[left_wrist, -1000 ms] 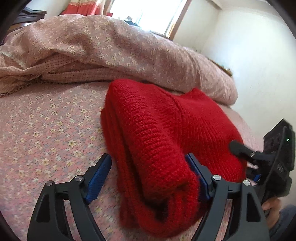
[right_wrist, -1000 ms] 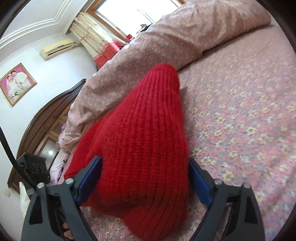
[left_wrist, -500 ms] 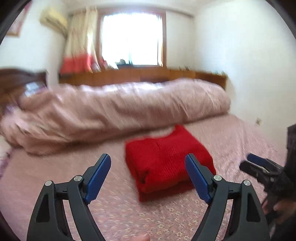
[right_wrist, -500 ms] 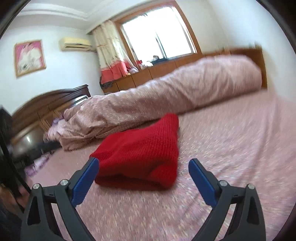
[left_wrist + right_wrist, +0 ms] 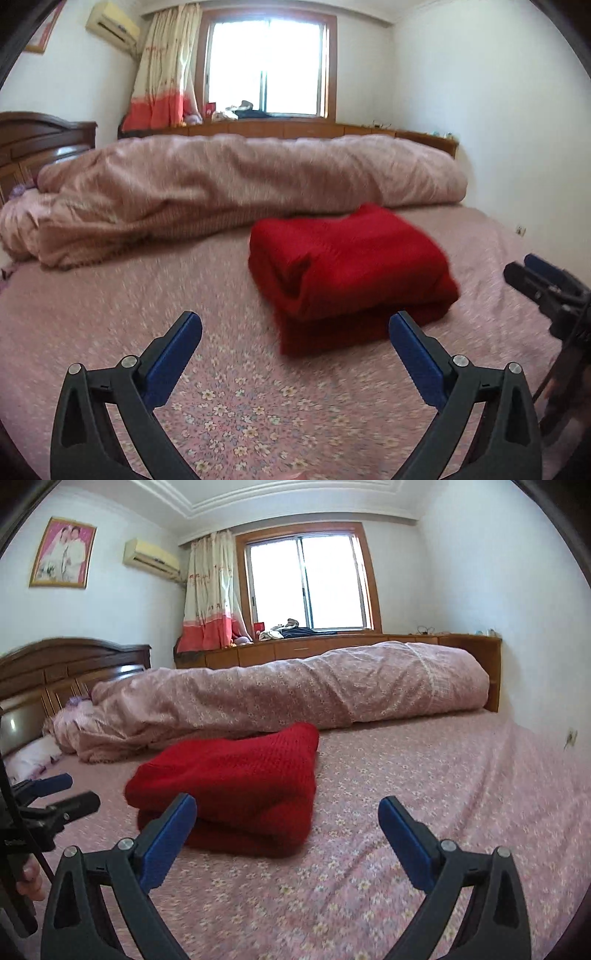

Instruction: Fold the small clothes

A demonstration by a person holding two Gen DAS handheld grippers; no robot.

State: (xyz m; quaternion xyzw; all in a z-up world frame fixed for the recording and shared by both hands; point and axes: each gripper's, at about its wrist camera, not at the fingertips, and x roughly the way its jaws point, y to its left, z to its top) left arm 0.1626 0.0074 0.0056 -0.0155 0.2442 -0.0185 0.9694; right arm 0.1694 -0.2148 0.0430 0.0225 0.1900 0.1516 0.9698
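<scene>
A red knitted sweater (image 5: 351, 266) (image 5: 236, 775) lies folded in a thick bundle on the pink flowered bed sheet (image 5: 229, 398). My left gripper (image 5: 295, 321) hangs just short of the bundle's near edge, its jaws still opening with nothing between its blue pads. My right gripper (image 5: 287, 802) stands open on the sweater's other side, also drawn back from it and holding nothing. Each gripper shows in the other's view: the right one (image 5: 535, 280) at the right edge, the left one (image 5: 55, 794) at the left edge with a hand under it.
A long rolled pink quilt (image 5: 240, 184) (image 5: 295, 686) lies across the far side of the bed behind the sweater. A dark wooden headboard (image 5: 55, 672) and a pillow (image 5: 33, 757) are at the left. Low wooden cabinets (image 5: 332, 646) run under the window.
Both grippers had the red sweater between their pads a second ago. They have let go and pulled back and up, and the sweater now lies folded on the sheet.
</scene>
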